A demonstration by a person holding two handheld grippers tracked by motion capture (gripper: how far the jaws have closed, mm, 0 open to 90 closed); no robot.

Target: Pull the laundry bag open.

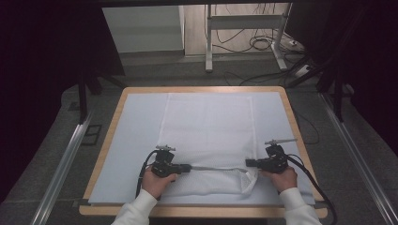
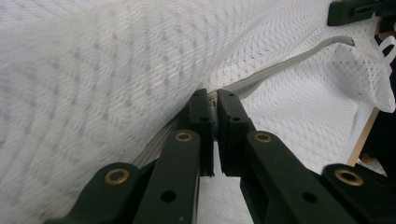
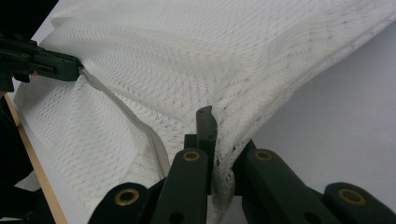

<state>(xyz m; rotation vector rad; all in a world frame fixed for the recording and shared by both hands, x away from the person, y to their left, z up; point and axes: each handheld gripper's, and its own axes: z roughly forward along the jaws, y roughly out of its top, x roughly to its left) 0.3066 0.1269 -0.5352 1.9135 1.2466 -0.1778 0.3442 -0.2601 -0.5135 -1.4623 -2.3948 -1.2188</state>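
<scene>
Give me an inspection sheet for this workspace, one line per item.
Surface: wooden-edged table under a pale sheet.
Job's things: white mesh laundry bag lying flat, its near zipper edge lifted and stretched between the tools.
Clutter: nothing seen.
Grippers: left tool shut on the bag at the zipper; right tool shut on the bag's corner fabric.
Cables: one trails from each tool; loose floor cables beyond the table.
Surroundings: metal frame legs, grey floor, floor rail at the left, dark curtains.

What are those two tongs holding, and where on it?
Both grip the white mesh laundry bag: left tongs at its zipper edge, right tongs at its side edge.
</scene>
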